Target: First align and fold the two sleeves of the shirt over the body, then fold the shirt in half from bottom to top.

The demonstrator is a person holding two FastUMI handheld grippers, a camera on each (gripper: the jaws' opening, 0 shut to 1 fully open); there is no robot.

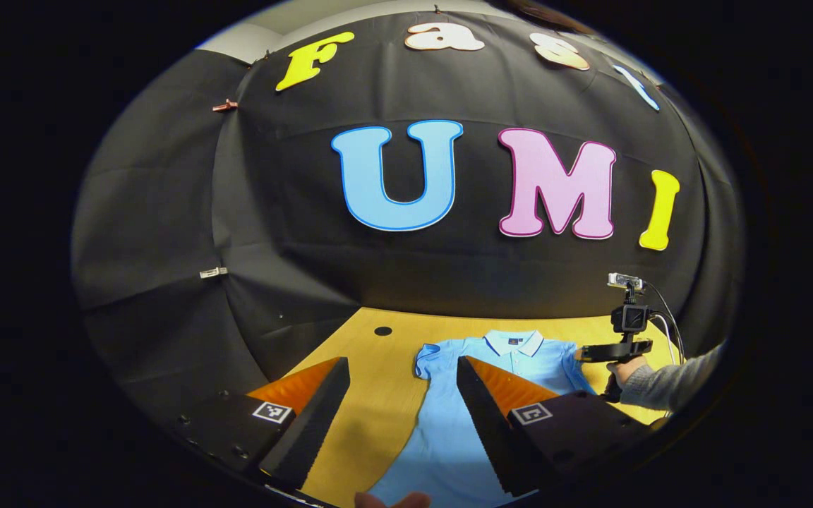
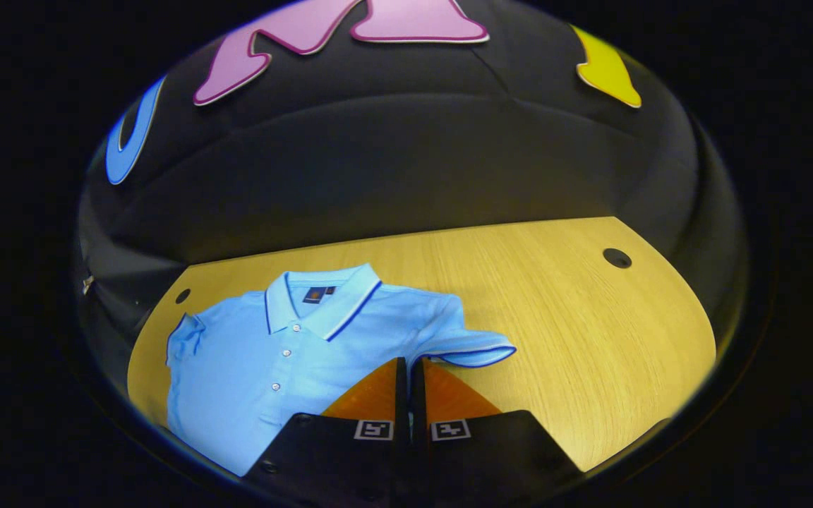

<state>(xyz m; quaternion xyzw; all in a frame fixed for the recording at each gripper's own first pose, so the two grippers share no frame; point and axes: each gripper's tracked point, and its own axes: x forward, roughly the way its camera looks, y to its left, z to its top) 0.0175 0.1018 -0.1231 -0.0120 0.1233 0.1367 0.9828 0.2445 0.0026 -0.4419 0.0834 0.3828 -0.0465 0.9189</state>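
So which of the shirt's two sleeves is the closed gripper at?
The sleeve on the bare-table side; the right gripper, jaws together, reaches its cuff. The other sleeve lies flat, far off.

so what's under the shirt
The light blue polo shirt lies face up on a wooden table, which shows bare around it. Whatever lies directly beneath the cloth is covered. The right gripper is shut at the sleeve.

Lt blue shirt (image 2: 258, 360) w/ navy-trimmed white collar (image 2: 322, 300); yellowish wood-grain table (image 2: 576, 317).
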